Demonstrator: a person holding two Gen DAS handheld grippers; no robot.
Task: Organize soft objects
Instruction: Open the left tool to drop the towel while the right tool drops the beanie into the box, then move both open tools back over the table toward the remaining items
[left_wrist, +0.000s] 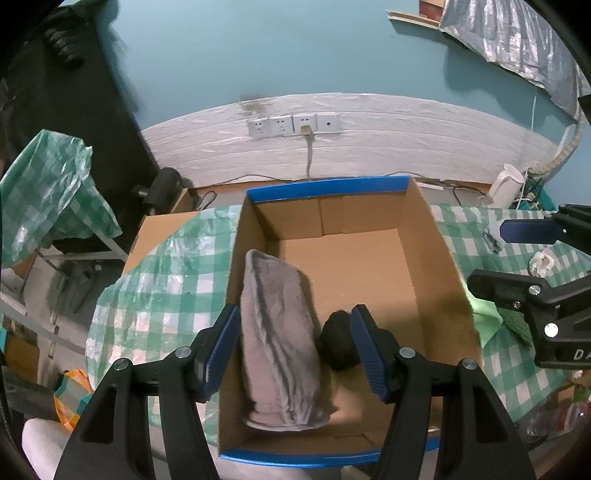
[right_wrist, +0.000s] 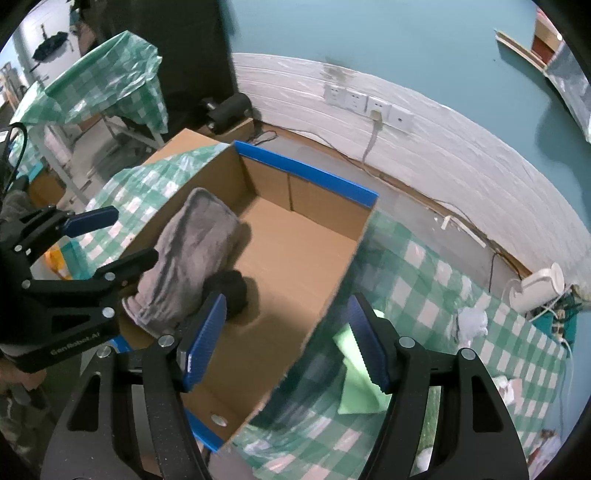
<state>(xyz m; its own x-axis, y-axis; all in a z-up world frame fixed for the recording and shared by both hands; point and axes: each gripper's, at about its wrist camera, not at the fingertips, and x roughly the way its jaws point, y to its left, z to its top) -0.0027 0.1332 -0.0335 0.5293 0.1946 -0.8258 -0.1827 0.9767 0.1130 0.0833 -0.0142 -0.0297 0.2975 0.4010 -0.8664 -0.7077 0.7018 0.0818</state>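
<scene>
An open cardboard box (left_wrist: 424, 254) with blue-taped rims stands on a green checked tablecloth; it also shows in the right wrist view (right_wrist: 332, 280). Inside lie a folded grey towel (left_wrist: 280, 336) (right_wrist: 184, 258) along the left wall and a black rolled soft item (left_wrist: 338, 345) (right_wrist: 231, 291) beside it. My left gripper (left_wrist: 295, 350) is open above the towel, empty. My right gripper (right_wrist: 288, 347) is open over the box's right wall, empty. A light green cloth (right_wrist: 356, 376) (left_wrist: 487, 317) lies on the table right of the box.
A white kettle (right_wrist: 539, 291) and cables stand at the table's back right, below wall sockets (left_wrist: 293, 125). A white crumpled item (right_wrist: 471, 321) lies on the cloth. A second table with a checked cover (left_wrist: 51, 192) stands at left.
</scene>
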